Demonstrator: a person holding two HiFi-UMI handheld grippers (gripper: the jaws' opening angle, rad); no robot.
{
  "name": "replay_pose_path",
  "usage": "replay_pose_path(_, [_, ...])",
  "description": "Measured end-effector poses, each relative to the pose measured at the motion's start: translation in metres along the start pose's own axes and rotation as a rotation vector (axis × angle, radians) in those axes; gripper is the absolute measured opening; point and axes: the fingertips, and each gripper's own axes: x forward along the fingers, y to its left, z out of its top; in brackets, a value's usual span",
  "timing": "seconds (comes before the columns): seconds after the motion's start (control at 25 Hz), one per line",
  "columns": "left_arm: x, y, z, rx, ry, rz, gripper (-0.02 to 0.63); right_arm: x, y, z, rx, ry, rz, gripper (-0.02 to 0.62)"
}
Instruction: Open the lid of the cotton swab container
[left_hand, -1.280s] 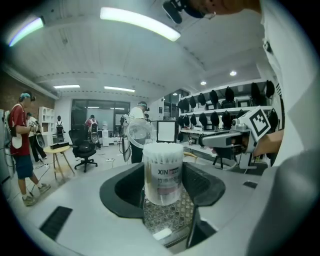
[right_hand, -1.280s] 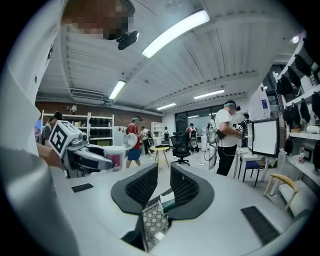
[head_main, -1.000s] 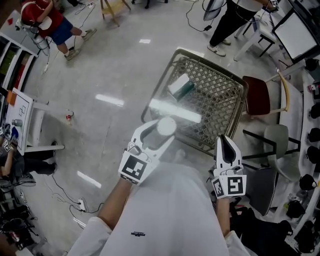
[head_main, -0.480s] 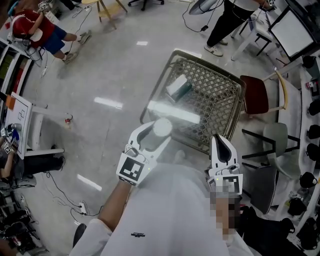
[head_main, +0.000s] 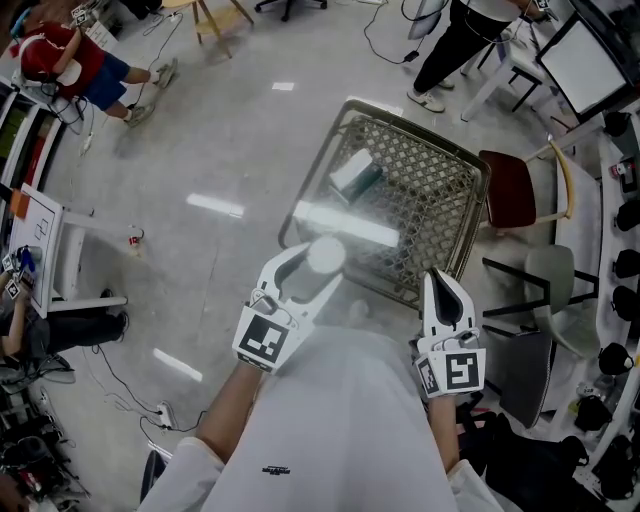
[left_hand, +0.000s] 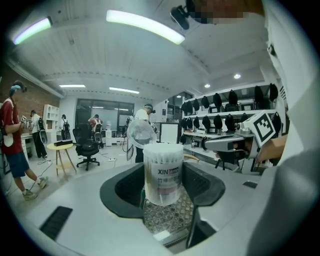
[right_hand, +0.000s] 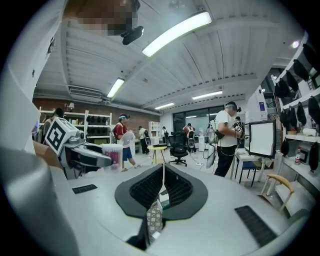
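The cotton swab container (left_hand: 162, 172) is up in the air and stands straight, with its long way going up and down. Its lid (left_hand: 162, 148) sits on top and looks shut, but the edge of the lid is hard to see.

The left gripper (head_main: 312, 272) holds the container. Its jaws press on the sides, so the top sticks out free.

The right gripper (head_main: 440, 280) is off to the right of the container, well apart, at about the same height. It points much the same way. Its jaws have just been closing and are now together, with nothing in them.

That is the free gripper, so I think it must go left to reach the lid, and its jaws must open first.

Far below, a wire cart (head_main: 430, 200) stands on the floor.
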Motion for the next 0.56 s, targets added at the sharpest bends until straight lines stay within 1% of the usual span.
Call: replay_pose_path(0.56, [0.0055,-0.0096,-0.0026,0.006,0.007,-0.014,0.23,-0.0008,-0.0029,-0.0023,-0.003,0.0,0.01,0.006])
